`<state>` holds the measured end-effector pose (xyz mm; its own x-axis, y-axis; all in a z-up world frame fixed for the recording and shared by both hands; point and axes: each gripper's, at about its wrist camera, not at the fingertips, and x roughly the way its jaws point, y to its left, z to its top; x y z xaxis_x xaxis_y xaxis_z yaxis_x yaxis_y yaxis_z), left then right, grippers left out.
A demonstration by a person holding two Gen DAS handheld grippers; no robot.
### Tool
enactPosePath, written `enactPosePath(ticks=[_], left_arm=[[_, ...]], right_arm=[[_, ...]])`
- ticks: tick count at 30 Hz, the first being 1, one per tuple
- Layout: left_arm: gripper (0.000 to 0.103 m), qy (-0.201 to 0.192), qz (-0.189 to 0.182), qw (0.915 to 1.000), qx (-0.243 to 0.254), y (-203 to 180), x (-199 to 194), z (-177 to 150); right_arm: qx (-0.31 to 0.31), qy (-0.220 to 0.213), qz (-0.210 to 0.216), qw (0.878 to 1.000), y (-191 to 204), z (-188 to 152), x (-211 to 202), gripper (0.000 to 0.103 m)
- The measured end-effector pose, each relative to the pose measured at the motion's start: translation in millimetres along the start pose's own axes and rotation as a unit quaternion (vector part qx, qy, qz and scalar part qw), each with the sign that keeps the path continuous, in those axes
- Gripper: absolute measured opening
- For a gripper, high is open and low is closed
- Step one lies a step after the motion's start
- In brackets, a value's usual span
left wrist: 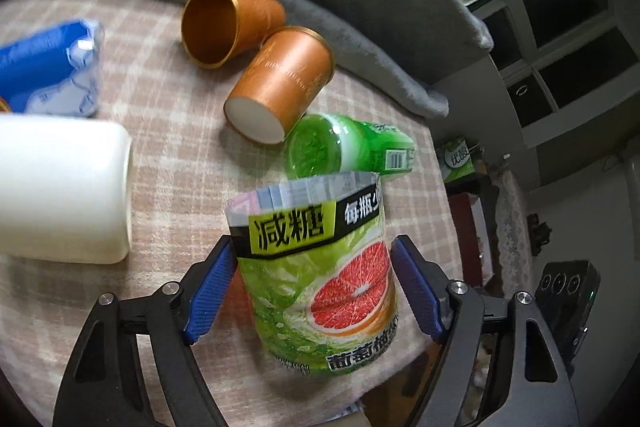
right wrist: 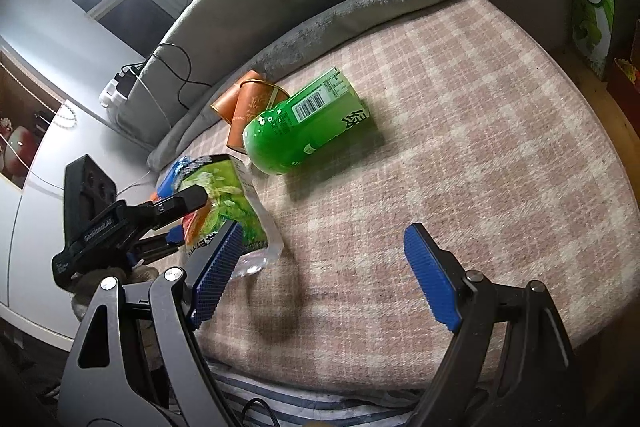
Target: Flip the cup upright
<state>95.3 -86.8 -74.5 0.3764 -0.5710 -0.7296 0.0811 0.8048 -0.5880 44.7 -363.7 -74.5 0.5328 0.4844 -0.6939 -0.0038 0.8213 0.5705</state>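
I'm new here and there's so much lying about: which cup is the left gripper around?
On the pink checked blanket, look at the near edge, between the left gripper and its blue pads. The cut-off bottle cup there has a green label with a pink grapefruit slice, unlike the two copper cups lying behind it.

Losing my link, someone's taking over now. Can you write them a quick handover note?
Left tongs: either side of the clear cut-off plastic cup with the grapefruit label, which is tilted, open end up; grip unconfirmed.
Right tongs: open, empty, over the pink checked blanket.
Done: no cup stands upright yet.
Left: set that cup upright. The green plastic cup and two copper-coloured cups lie on their sides.
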Motion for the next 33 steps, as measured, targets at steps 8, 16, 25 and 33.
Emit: enactPosePath(ticks=[8,16,25,33], left_arm=[[0.078,-0.042,0.032,0.9976,0.044,-12,-11,-3],[0.071,-0.078,0.074,0.9900,0.090,-19,-19,-7],[0.071,-0.088,0.092,0.9845,0.121,-28,-16,-14],[0.071,-0.093,0.102,0.9796,0.146,-36,-14,-21]], right_arm=[[-0.009,-0.001,-0.001,1.000,7,-2,3,0.085],[-0.013,-0.003,-0.002,1.000,10,-2,5,0.085],[-0.016,-0.005,-0.005,1.000,13,-1,4,0.085],[-0.015,-0.005,-0.005,1.000,12,0,3,0.085]])
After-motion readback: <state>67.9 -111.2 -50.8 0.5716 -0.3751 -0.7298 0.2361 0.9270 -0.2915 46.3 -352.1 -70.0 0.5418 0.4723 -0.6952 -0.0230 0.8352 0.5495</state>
